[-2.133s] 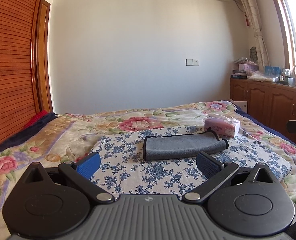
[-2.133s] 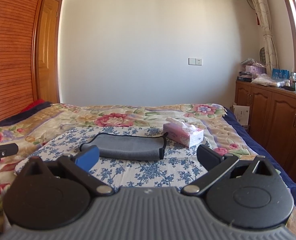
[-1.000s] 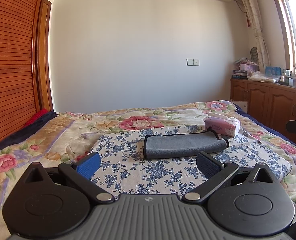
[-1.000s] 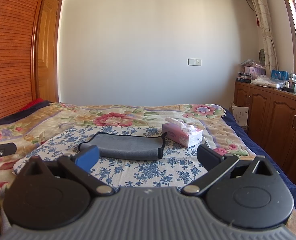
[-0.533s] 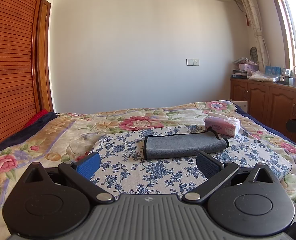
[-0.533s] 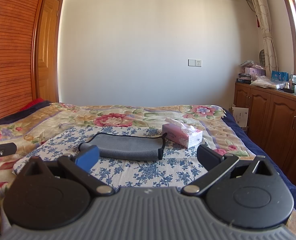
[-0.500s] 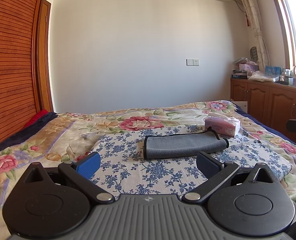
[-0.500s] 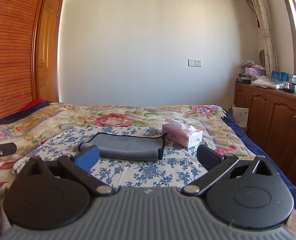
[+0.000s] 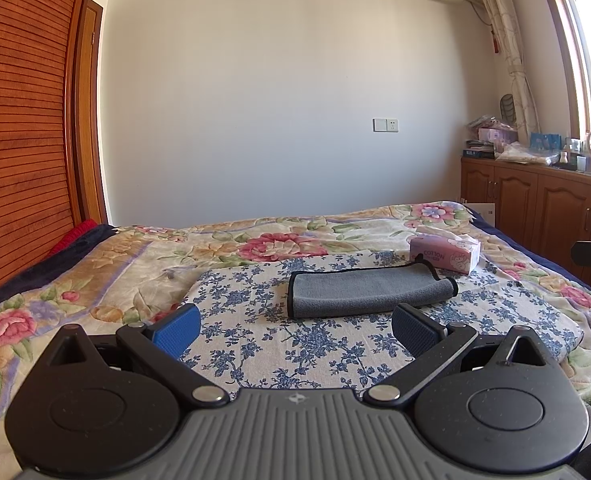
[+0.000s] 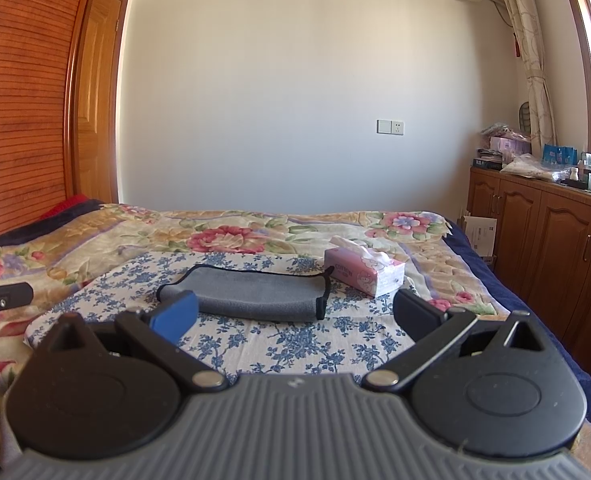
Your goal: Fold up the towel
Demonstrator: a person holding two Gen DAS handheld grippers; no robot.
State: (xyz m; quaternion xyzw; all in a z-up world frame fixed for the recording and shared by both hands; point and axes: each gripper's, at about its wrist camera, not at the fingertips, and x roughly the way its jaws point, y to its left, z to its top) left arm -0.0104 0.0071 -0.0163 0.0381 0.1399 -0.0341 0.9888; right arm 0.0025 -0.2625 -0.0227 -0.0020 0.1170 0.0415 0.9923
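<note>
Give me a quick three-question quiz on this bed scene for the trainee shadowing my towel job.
1. True or false: the left gripper is shut on the gray towel.
2. Which object sits closest to the towel's right end? A) pink tissue box B) red pillow C) wall socket
3. Fill in: the towel lies on a blue-flowered ____ spread over the bed.

Key
1. False: both the left and the right gripper are open, short of the towel and holding nothing.
2. A
3. cloth
</note>
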